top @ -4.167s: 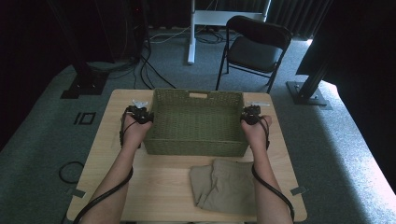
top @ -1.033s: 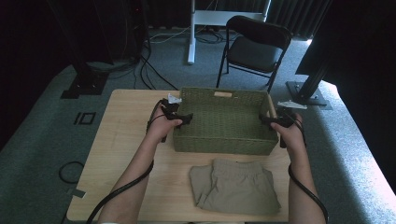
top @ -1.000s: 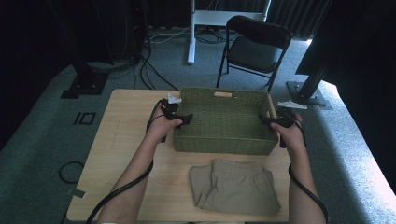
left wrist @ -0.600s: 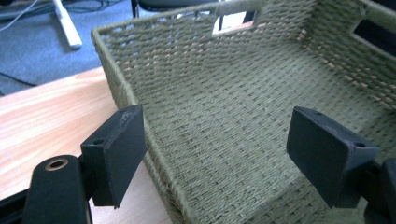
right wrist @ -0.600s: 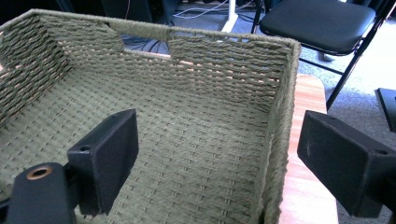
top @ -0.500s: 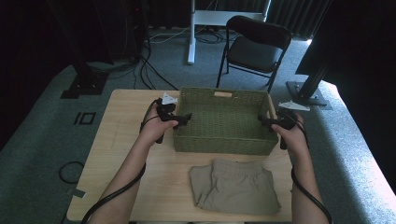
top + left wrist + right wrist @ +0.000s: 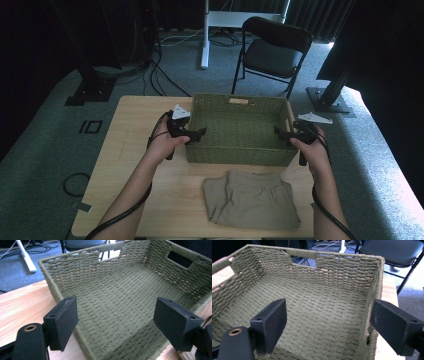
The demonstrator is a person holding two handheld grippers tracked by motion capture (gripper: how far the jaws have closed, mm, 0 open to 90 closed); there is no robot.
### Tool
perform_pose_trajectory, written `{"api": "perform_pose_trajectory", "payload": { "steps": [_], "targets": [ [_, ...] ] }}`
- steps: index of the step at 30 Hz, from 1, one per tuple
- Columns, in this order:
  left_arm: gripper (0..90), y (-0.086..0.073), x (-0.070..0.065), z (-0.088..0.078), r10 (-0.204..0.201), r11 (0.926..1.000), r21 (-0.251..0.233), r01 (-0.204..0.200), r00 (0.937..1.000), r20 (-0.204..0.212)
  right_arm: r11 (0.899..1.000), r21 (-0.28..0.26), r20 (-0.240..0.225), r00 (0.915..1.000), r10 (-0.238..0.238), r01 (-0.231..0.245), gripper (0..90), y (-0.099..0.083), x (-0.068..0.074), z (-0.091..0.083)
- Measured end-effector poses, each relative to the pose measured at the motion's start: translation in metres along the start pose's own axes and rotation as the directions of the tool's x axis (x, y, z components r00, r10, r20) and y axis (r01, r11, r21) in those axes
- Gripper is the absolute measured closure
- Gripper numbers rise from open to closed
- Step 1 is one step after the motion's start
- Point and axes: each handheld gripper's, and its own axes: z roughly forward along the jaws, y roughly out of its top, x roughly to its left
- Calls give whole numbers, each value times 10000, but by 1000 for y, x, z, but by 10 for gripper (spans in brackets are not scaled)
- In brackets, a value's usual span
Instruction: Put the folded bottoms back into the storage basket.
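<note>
basket: a green woven basket (image 7: 240, 131) stands on the far half of the wooden table (image 7: 125, 150), open side up and nothing inside it; cut-out handle slots show in its far wall and in an end wall.
basket in the left gripper view: the near-left corner of the basket (image 7: 120, 297) lies between the two black jaws, its rim running down between them.
basket in the right gripper view: the right-hand wall of the basket (image 7: 312, 310) runs up between the jaws, closer to the right jaw.
left gripper: the left gripper (image 7: 196, 134) sits at the basket's left wall, jaws pointing in over the rim; they stand wide, and the pads press on nothing.
right gripper: the right gripper (image 7: 281, 132) sits at the basket's right wall, jaws pointing in toward the basket; they stand wide apart, one on each side of the wall, and neither pad presses on the weave.
hands: the left hand (image 7: 165, 145) and the right hand (image 7: 312, 150) each grasp a gripper body, forearms coming in from the near edge.
shorts: folded khaki shorts (image 7: 252, 200) lie flat on the table just in front of the basket, near the front edge, apart from both grippers.
beyond the table: a black folding chair (image 7: 272, 50) stands on grey carpet behind the basket.
</note>
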Motion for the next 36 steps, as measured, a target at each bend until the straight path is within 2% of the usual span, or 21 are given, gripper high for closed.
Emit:
{"api": "perform_pose_trajectory", "payload": {
  "steps": [3,6,9,15,17,18,24,26,32,36],
  "targets": [
    [210,-2,-6,-1,-13,10000,-75,14,10000,47,10000,14,-117,9999,96,-96,137,-2,4,-4],
    [211,-4,-14,-3,-126,9998,-134,128,9999,105,10000,-76,-79,10000,-3,3,137,-4,7,-8],
    [211,-6,-21,-5,133,9999,-92,-133,9999,14,9998,-142,-34,9999,-119,118,137,-7,11,-12],
    [211,-7,-37,-12,185,9994,-297,-181,9997,142,9994,-316,-87,9998,-169,166,137,-13,19,-23],
    [210,-9,-43,-14,180,9993,-336,-169,9993,313,9991,-372,-144,9997,-184,179,136,-16,22,-26],
    [211,-10,-46,-16,90,9993,-367,-78,9994,320,9989,-406,-180,9996,-221,214,136,-18,24,-28],
    [210,-18,-59,-21,213,9991,-369,-197,9988,433,9983,-583,-327,9994,-75,56,132,-30,32,-36],
    [210,-20,-61,-22,372,9988,-347,-356,9982,472,9979,-646,-379,9993,14,-38,132,-34,34,-38],
    [210,-30,-75,-25,512,9982,-359,-483,9949,867,9976,-694,-501,9987,-41,6,129,-46,43,-47],
    [210,-38,-86,-25,571,9980,-309,-547,9950,818,9978,-663,-617,9981,-83,42,123,-55,51,-53]
  ]
}}
